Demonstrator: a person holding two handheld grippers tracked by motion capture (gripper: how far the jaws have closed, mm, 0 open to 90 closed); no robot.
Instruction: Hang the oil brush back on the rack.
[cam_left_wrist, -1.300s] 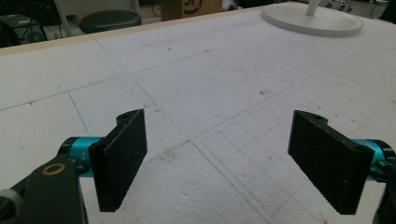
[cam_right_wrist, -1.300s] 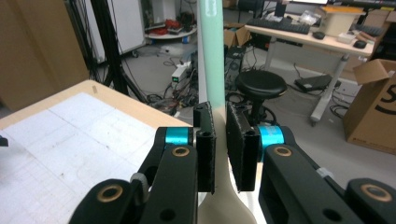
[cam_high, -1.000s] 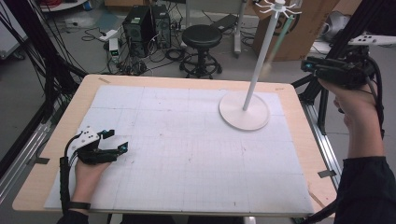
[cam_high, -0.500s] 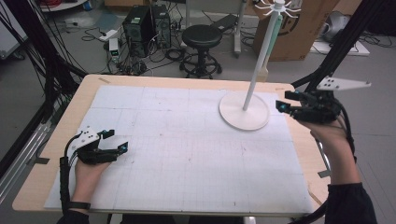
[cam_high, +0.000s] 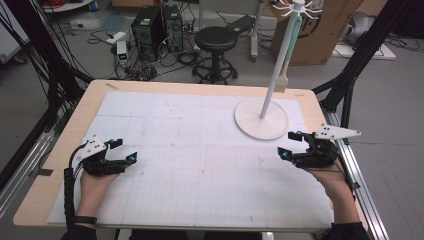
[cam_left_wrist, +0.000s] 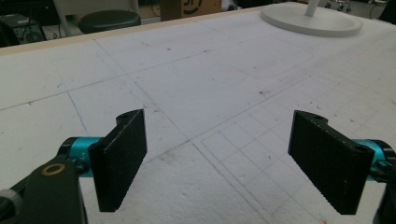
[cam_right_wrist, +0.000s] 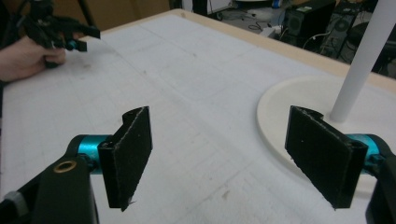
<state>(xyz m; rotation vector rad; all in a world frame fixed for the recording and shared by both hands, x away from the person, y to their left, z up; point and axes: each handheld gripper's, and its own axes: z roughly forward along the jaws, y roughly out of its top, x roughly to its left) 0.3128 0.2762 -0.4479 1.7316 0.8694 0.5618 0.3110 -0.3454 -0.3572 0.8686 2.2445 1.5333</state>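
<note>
Both black grippers carry flat black fingers (cam_left_wrist: 120, 158), teal joints and grey three-cornered plates.

No legible text, labels or nos.

A mat (cam_high: 200, 150) covers most of the table (cam_high: 90, 100). On its far right part stands a stand (cam_high: 261, 120), its pole (cam_high: 280, 65) rising from the base and leaning toward the far side. The left gripper (cam_high: 125, 151) sits over the mat's near left part, the right gripper (cam_high: 291, 145) over the near right, just in front of the stand's base, the two well apart. Behind the table, on the floor, a stool (cam_high: 216, 45) stands about mid-way, with computer cases (cam_high: 155, 25) to its left and a box (cam_high: 325, 30) to its right.
</note>
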